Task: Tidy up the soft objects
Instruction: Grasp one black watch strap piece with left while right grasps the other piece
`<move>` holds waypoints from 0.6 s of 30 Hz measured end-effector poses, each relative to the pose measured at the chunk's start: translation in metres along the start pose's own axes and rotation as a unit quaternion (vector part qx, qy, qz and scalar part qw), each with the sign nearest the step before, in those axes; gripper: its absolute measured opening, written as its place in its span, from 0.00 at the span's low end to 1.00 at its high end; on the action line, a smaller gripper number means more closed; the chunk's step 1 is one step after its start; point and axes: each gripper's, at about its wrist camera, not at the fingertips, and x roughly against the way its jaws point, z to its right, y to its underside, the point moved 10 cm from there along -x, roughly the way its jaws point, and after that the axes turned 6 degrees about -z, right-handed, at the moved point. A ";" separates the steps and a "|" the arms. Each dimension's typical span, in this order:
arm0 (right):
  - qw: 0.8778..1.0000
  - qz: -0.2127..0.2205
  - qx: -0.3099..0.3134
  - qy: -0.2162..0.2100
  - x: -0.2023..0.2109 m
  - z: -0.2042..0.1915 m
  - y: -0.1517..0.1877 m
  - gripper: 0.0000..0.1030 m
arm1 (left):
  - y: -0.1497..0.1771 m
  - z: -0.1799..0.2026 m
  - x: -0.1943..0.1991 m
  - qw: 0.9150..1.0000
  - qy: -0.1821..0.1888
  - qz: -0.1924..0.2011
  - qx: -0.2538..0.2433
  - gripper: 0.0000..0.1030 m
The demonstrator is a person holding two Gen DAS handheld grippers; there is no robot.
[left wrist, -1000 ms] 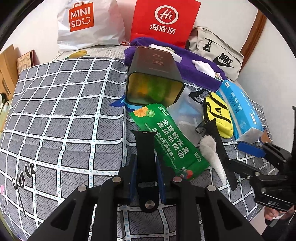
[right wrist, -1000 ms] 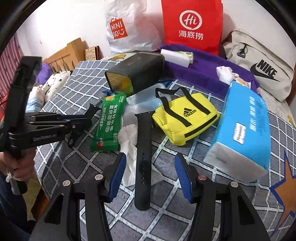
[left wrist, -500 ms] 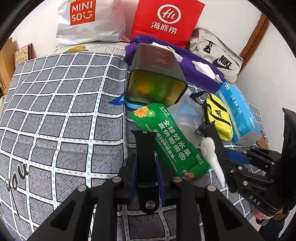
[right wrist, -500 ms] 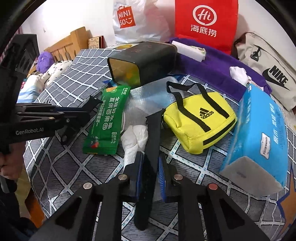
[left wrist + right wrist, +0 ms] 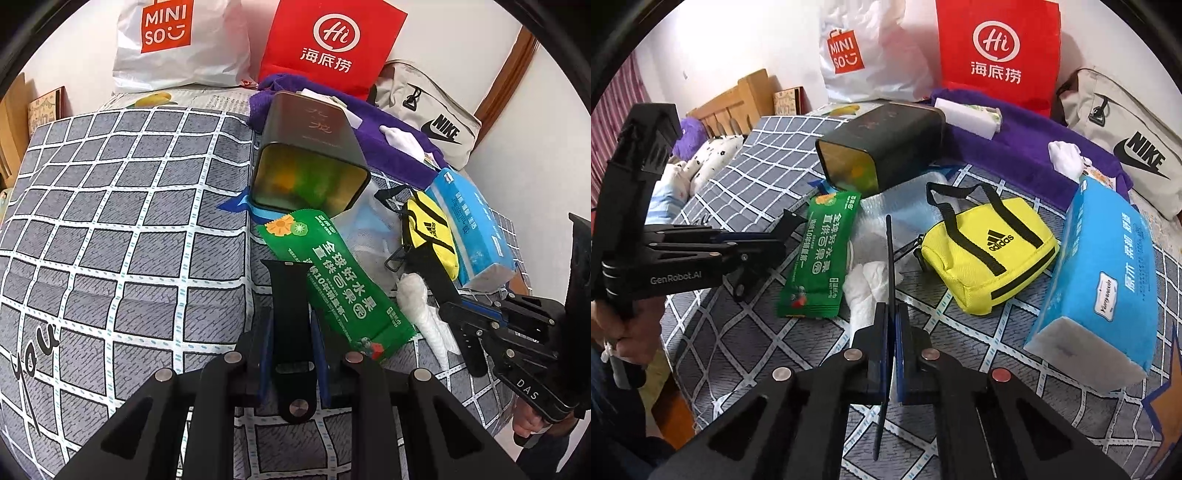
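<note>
Left claw [image 5: 291, 354] nips one black strap [image 5: 288, 314] flat; right claw [image 5: 891, 332] is clamped on another strap [image 5: 891, 258] edge-on — the dark tin [image 5: 882, 151] lies tipped over, its contents unclear.

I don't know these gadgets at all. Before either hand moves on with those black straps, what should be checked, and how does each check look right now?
1. Left gripper jaws clamped on its black strap piece: ok.
2. Right gripper jaws shut on the other strap piece, held edge-on: ok.
3. Right strap clear of the white tissue: cannot tell, they overlap.
4. Dark tin open mouth facing the grippers: ok.
5. Tin mouth unobstructed: not ok, the green packet lies in front.
</note>
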 end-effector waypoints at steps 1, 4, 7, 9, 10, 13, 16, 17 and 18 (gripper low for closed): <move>1.000 0.001 -0.003 0.003 0.003 0.002 0.000 0.03 | 0.000 0.000 0.002 1.000 0.001 0.001 0.001 0.19; 1.000 0.008 -0.009 0.004 0.012 0.006 -0.001 0.03 | -0.002 0.001 0.008 1.000 0.006 0.006 0.002 0.19; 1.000 0.017 -0.015 0.010 0.025 0.013 -0.003 0.03 | -0.005 0.001 0.014 1.000 0.008 0.010 0.005 0.19; 0.999 0.023 -0.021 0.014 0.033 0.018 -0.006 0.03 | -0.006 0.002 0.019 1.000 0.009 0.013 0.005 0.19; 0.999 0.026 -0.023 0.015 0.036 0.020 -0.006 0.03 | -0.008 0.003 0.022 1.000 0.010 0.014 0.004 0.19; 0.999 0.033 -0.030 0.015 0.044 0.027 -0.009 0.03 | -0.011 0.006 0.026 1.000 0.012 0.015 0.001 0.19; 0.999 0.036 -0.037 0.014 0.050 0.033 -0.010 0.03 | -0.017 0.010 0.030 1.000 0.007 0.015 -0.003 0.19; 0.998 0.038 -0.039 0.011 0.052 0.035 -0.010 0.03 | -0.018 0.012 0.032 1.000 0.007 0.016 -0.004 0.19; 0.998 0.038 -0.041 0.004 0.054 0.036 -0.010 0.03 | -0.020 0.014 0.032 1.000 0.007 0.016 -0.007 0.19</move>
